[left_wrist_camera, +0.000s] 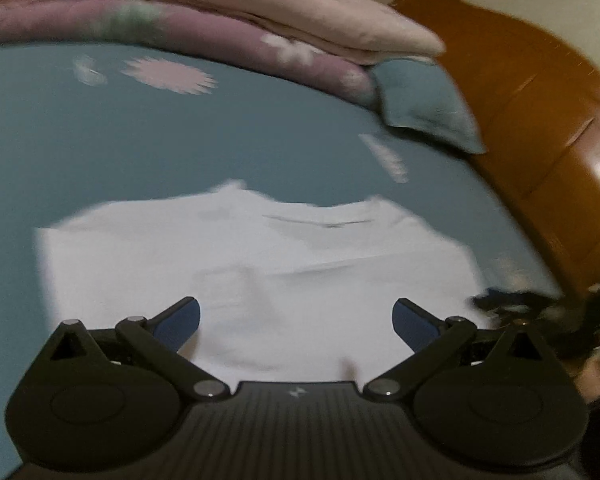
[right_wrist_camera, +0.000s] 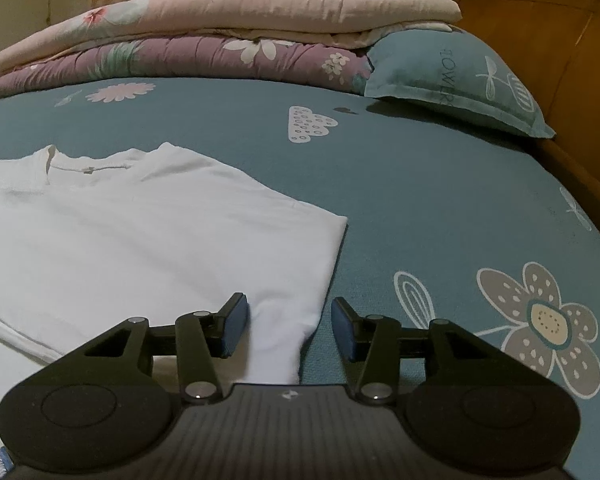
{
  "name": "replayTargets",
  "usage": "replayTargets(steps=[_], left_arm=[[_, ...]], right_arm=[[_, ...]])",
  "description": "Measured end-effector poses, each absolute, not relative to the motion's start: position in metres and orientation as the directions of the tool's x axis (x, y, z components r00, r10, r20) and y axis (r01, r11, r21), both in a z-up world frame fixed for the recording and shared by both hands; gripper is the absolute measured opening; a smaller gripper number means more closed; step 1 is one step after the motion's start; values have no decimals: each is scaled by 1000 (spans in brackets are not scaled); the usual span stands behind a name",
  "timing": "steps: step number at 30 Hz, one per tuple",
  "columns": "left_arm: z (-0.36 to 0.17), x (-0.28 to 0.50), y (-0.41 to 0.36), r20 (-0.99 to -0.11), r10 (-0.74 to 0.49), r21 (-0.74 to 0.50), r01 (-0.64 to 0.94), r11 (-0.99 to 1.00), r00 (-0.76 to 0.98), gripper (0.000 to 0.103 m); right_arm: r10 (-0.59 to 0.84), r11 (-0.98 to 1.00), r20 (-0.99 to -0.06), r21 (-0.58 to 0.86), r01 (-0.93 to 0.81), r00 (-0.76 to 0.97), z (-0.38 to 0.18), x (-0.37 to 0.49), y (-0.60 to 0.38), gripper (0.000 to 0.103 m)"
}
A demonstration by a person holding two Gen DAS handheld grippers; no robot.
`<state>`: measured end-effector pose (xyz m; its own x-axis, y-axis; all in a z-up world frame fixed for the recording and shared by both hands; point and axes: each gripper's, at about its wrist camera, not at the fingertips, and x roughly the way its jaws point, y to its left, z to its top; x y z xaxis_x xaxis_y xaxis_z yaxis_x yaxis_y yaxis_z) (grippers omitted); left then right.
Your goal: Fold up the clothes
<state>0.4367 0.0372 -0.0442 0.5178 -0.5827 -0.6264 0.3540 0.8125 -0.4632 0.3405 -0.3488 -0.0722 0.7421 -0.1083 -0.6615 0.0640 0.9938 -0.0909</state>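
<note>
Folded floral quilts (right_wrist_camera: 204, 36) and a teal pillow (right_wrist_camera: 460, 80) line a flower-print bedsheet (right_wrist_camera: 440, 200) beside a wooden headboard (right_wrist_camera: 560, 32).

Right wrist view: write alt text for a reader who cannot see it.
An open right gripper hovers over the right edge of a white T-shirt lying flat on a teal flower-print bedsheet. Behind lie folded quilts, a teal pillow and a wooden headboard.

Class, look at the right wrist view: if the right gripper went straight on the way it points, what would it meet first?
Most likely the white shirt: its right edge lies between the open fingers of the right gripper. How high the gripper sits above the shirt is unclear. Beyond it comes the bedsheet.
</note>
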Motion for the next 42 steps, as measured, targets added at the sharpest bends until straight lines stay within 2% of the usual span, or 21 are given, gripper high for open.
replayTargets(steps=[4,7,10,14,17,21,23,26,32,36,42], left_arm=[[-68,470,24,-668,-540,-460,286,840,511,100],[-63,475,23,-648,-523,-480,235,845,553,101],[-45,466,19,-657,-476,-419,242,875,585,101],[-39,441,26,-646,-493,-397,294,869,583,102],[-57,432,32,-708,-459,-363,281,889,538,102],[-63,407,39,-722,-444,-330,300,895,531,102],[-58,399,37,-752,-405,-279,305,911,521,102],[-51,388,33,-791,-339,-197,313,929,509,102],[-23,368,9,-720,-386,-150,414,898,577,102],[-27,377,-18,-683,-420,-138,458,878,597,102],[-64,385,-16,-728,-404,-189,403,895,554,102]], right_arm=[[-111,993,-668,-97,62,736,-71,342,-348,52],[-111,993,-667,-101,58,737,-71,343,-347,52],[-101,995,-672,-76,66,734,-70,342,-350,52],[-78,996,-637,-75,39,767,-53,328,-337,52],[-40,997,-633,-80,-14,773,-51,322,-322,52],[-5,993,-661,-90,-73,750,-58,319,-307,52],[12,990,-675,-93,-102,737,-61,317,-300,57],[13,999,-696,-12,-31,718,-52,314,-310,58],[66,995,-678,-7,-96,732,-22,275,-296,61],[105,991,-684,11,-134,722,-17,245,-285,64],[119,989,-704,22,-146,701,-27,215,-274,66]])
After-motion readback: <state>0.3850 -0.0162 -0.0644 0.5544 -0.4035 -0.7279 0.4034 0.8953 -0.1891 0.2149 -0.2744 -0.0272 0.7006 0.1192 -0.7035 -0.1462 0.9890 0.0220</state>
